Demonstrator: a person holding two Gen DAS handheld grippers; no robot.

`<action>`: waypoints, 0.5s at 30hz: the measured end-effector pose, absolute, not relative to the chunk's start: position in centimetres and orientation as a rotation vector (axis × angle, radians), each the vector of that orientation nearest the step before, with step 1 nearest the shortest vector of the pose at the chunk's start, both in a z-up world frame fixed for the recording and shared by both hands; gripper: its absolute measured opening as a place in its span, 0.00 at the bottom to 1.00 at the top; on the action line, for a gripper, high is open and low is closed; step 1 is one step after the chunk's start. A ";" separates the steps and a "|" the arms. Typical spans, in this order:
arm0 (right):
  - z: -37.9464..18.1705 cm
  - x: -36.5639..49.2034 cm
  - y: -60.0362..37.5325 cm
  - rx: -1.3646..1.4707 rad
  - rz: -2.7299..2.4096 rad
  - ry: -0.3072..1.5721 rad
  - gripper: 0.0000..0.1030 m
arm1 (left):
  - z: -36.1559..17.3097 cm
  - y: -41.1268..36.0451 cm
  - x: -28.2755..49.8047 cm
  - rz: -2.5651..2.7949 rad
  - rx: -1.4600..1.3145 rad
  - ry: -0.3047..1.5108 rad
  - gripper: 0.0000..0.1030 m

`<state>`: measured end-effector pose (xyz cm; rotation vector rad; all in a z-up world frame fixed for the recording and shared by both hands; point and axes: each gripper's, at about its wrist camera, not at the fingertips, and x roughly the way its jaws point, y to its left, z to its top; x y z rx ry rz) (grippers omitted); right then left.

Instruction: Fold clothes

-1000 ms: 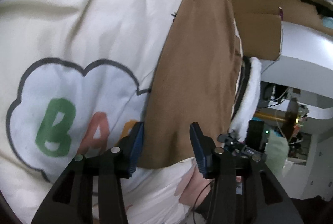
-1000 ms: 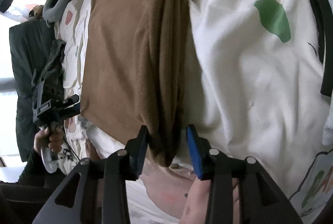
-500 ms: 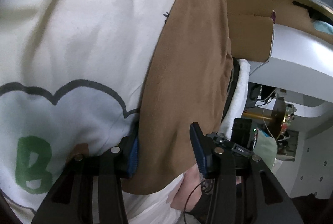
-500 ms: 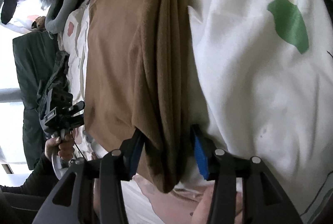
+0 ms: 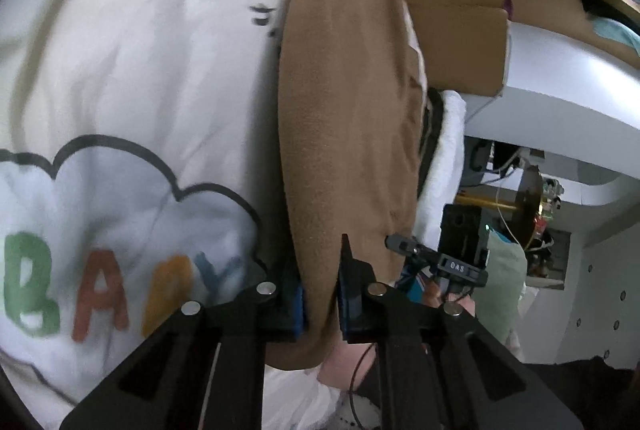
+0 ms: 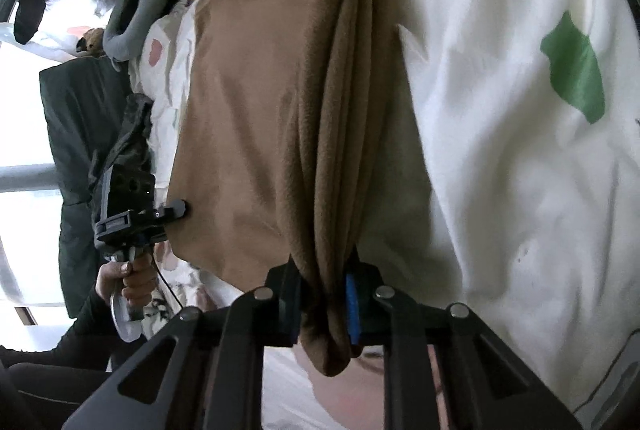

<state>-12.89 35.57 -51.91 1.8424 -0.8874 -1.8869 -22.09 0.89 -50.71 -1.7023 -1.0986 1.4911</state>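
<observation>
Brown fleece garment [image 5: 348, 118] lies on the white printed bedsheet [image 5: 132, 62]. My left gripper [image 5: 320, 294] and right gripper [image 6: 324, 304] angle downward, each at a near corner, fingers closing narrow on gathered fleece. Only the right view shows my left hand [image 6: 134, 276]; only the left shows the "BABY" lettering [image 5: 108, 290].

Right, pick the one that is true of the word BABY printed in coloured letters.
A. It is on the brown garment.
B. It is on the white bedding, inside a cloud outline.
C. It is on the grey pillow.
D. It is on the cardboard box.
B: the left wrist view shows the letters BABY inside a dark cloud outline on the white bedding, beside the brown garment.
</observation>
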 end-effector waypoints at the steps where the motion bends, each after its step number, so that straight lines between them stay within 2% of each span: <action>1: -51.6 -12.9 35.7 1.840 -1.884 -0.890 0.15 | -50.2 1.0 -22.0 1.490 -1.701 -1.090 0.10; 15: -50.1 -10.3 34.6 1.900 -1.728 -0.824 0.14 | -48.3 0.2 -18.4 1.410 -1.784 -1.073 0.07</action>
